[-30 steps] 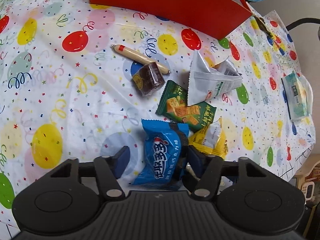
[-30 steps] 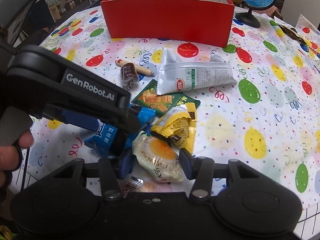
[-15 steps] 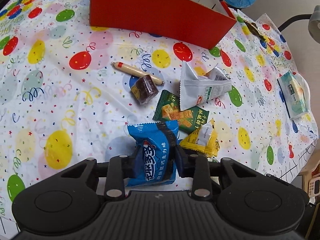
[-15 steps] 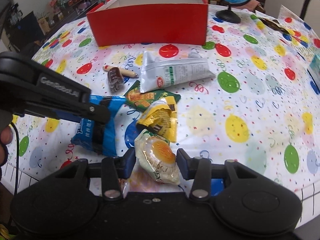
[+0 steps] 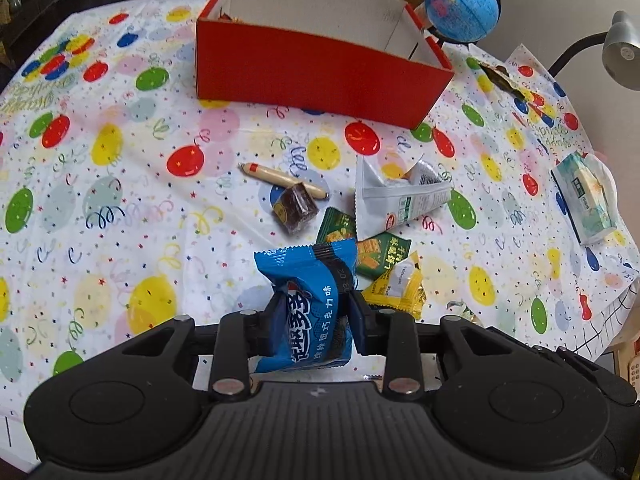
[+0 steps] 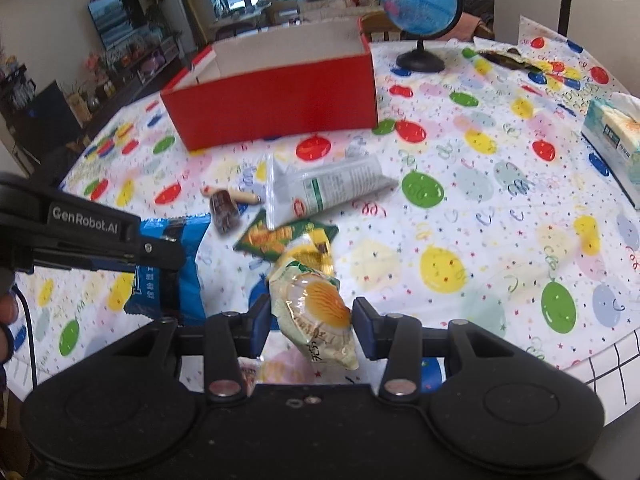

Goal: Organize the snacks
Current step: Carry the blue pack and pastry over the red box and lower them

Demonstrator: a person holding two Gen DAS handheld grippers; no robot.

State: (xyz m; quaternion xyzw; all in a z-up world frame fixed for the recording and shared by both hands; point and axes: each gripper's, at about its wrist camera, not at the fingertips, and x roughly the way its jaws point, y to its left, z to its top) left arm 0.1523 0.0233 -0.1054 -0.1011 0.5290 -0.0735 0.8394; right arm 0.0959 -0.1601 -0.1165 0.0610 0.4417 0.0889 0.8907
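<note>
Lifted clear of the balloon-print tablecloth (image 5: 120,208) since a second ago, when it still lay there between spread jaws, the blue cookie packet (image 5: 308,304) now hangs pinched in the left gripper (image 5: 310,320). To its right, the right gripper (image 6: 312,326) has likewise closed its jaws on the pale cake packet (image 6: 316,312) and raised it. The red box (image 6: 276,100), earlier cropped at the top edge, now shows its open white interior beyond the remaining snacks.
</note>
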